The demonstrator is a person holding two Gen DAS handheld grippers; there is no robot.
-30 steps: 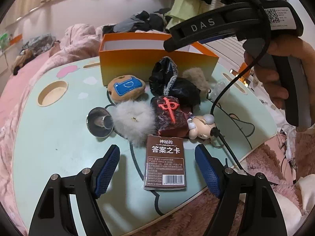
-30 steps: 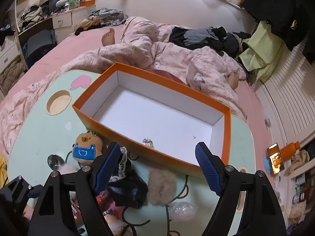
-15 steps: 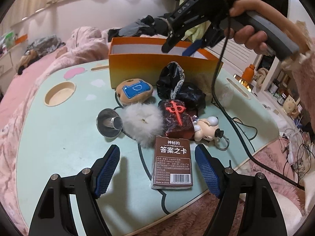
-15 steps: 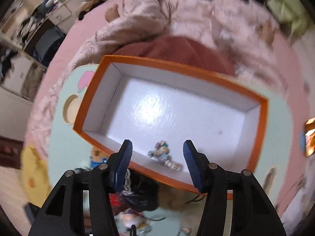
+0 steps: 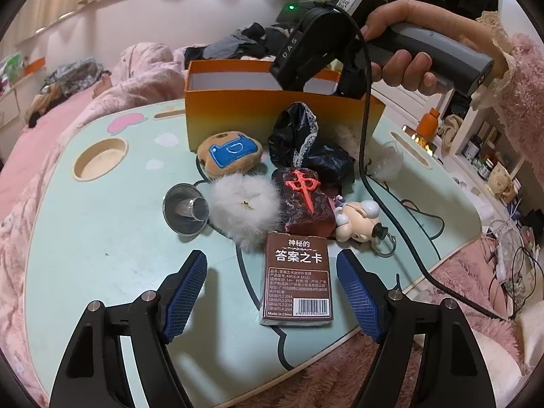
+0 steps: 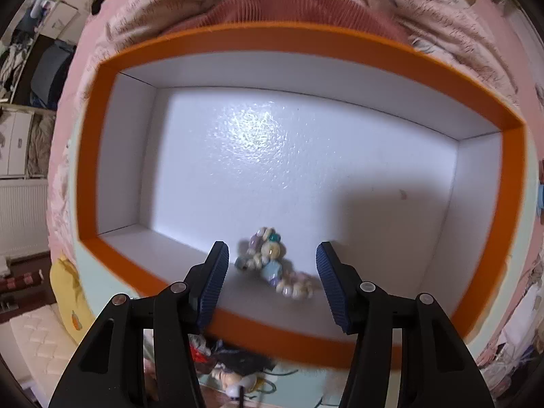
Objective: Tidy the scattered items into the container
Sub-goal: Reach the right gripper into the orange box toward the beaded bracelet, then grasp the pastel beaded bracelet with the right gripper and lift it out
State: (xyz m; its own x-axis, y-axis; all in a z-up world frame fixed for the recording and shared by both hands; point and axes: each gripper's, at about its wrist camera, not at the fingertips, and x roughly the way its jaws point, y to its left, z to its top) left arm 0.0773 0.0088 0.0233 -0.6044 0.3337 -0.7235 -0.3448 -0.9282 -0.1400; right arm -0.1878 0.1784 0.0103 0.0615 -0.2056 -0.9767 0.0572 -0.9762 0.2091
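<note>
A: Which item is nearest a gripper?

B: The card box point(image 5: 296, 280): it lies on the table point(image 5: 102, 238) just ahead of the left gripper point(image 5: 272, 289), at 12 o'clock, long axis along the fingers. Jaws wide, empty.

A: And the right gripper point(image 6: 268, 278)?

B: Over the orange box point(image 6: 340, 42), partly open, empty; the bead string point(image 6: 272, 265) lies inside.

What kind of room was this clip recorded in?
Most likely a bedroom: a mint lap table sits on a bed with a pink quilt, clothes are piled behind the orange box, and shelves stand to one side.
</note>
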